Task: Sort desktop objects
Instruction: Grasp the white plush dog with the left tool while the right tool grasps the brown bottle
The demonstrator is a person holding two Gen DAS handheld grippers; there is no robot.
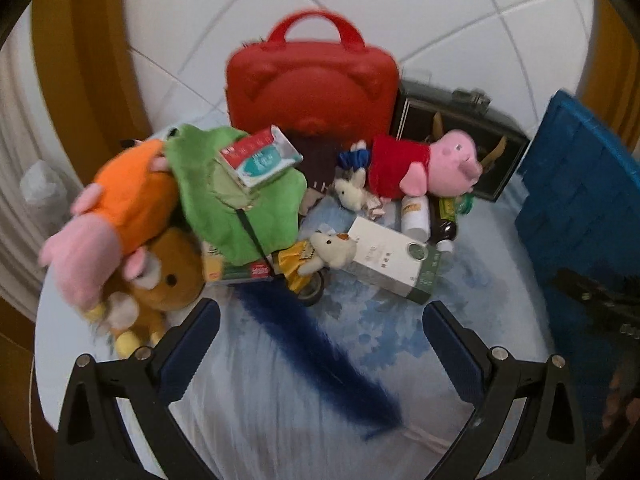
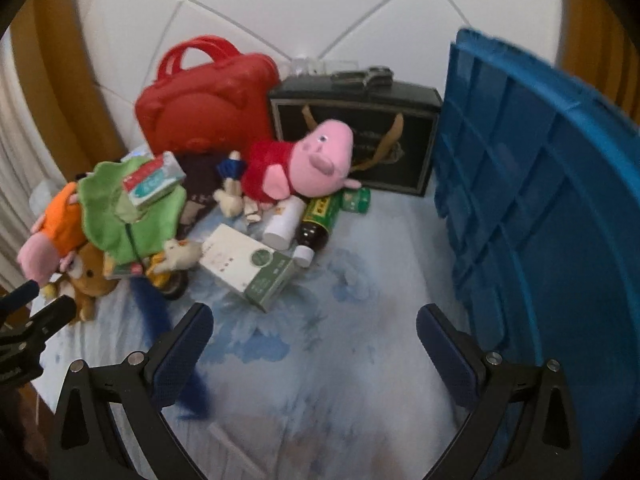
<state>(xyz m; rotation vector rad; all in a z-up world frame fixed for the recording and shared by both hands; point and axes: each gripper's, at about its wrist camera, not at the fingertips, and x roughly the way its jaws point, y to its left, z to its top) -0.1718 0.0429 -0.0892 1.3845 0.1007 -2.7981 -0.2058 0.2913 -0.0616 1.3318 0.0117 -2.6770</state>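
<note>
A pile of objects lies on a pale blue cloth. A pink pig plush in red [image 1: 424, 164] [image 2: 304, 160] lies in front of a black gift box [image 1: 460, 136] [image 2: 356, 136]. A white and green carton [image 1: 394, 264] [image 2: 248, 268] lies in the middle, next to a white bottle [image 2: 282, 220] and a dark bottle [image 2: 318, 222]. At the left are an orange pig plush [image 1: 120, 208], a green plush [image 1: 240, 208], a brown bear [image 1: 164, 280] and a small packet [image 1: 260, 156]. My left gripper [image 1: 320, 320] and right gripper [image 2: 314, 320] are open and empty, short of the pile.
A red case [image 1: 312, 80] [image 2: 208, 108] stands upright at the back. A blue crate [image 1: 580, 176] [image 2: 540, 200] stands at the right. A dark blue fuzzy strip [image 1: 320, 348] lies on the cloth in front. The left gripper's fingers [image 2: 52, 312] show at the right view's left edge.
</note>
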